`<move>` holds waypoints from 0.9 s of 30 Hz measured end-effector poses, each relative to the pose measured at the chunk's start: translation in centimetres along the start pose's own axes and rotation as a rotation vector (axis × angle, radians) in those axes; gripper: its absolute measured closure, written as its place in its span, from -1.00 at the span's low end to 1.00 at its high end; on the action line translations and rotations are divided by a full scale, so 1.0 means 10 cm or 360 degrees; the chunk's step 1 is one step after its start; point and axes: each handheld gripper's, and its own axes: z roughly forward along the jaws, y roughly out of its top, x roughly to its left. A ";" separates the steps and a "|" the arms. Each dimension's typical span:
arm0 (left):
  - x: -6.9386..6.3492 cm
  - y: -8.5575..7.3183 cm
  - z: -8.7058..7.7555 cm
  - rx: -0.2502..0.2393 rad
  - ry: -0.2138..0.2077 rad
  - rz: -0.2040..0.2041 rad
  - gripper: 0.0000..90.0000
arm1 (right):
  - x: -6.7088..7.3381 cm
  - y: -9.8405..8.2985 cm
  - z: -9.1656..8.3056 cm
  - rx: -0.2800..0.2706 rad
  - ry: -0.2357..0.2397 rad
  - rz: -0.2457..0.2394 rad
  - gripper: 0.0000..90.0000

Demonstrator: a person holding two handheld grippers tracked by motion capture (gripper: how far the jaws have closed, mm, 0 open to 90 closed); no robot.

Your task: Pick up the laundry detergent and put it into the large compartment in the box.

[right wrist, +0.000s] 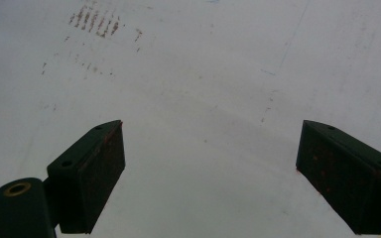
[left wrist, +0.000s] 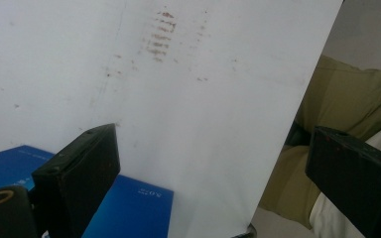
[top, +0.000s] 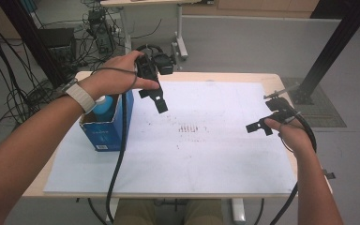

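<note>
Left tongs (top: 157,99) open above blue box (top: 104,133), right tongs (top: 258,126) open, empty, over white table (top: 206,154).

box (top: 104,133): we see blue, small white print
bottle (top: 106,107): light blue
sheet (top: 201,150): white, reddish-brown streaks
desk (top: 41,185): pale wood
</note>
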 end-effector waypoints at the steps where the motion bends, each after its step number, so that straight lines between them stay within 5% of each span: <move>1: 0.00 0.00 0.02 0.0000 0.0000 -0.0002 -0.84 | 0.00 0.00 0.00 0.0000 0.0001 0.0000 -0.74; 12: -0.02 -0.03 0.20 0.0006 -0.0012 0.0010 -0.83 | 0.02 0.01 0.00 -0.0002 0.0001 -0.0007 -0.75; 27: -0.02 -0.05 0.25 -0.0012 -0.0032 0.0015 -0.83 | 0.04 0.01 0.01 -0.0005 0.0009 -0.0011 -0.75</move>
